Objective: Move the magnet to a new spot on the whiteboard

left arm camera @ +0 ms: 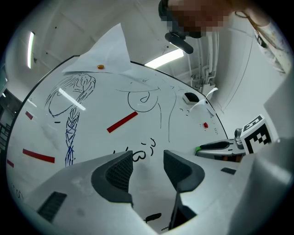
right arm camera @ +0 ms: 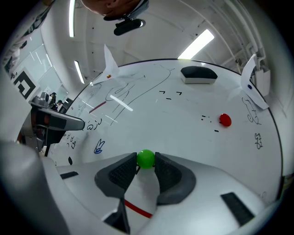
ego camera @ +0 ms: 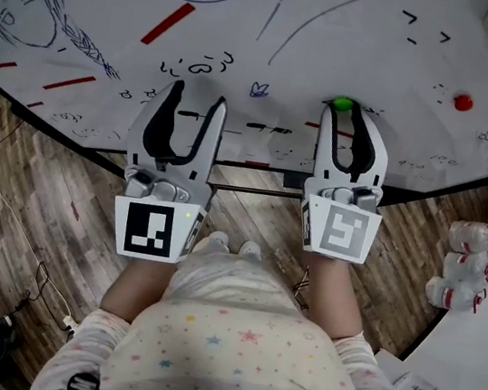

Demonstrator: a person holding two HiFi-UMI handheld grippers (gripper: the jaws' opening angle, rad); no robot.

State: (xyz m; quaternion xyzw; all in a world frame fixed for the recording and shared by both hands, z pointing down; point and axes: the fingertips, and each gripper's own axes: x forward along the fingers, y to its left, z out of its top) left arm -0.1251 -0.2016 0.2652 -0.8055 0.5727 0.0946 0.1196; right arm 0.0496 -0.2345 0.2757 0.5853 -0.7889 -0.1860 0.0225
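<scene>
Your right gripper point(ego camera: 346, 114): jaws pinched on the green magnet point(right arm camera: 146, 158) at the tips, low on the whiteboard point(ego camera: 343, 31). It's probably small, hard, slick and light, so grip its middle. Left gripper point(left arm camera: 147, 158): jaws apart, empty.

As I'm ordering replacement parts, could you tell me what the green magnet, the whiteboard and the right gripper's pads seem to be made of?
Green magnet: smooth, evenly coloured rounded cap, probably plastic.
Whiteboard: smooth, glossy white coated panel, with bright streaks of light reflecting in it.
Pads of the right gripper: matte dark grey, likely rubber, with a fine grid texture.
</scene>
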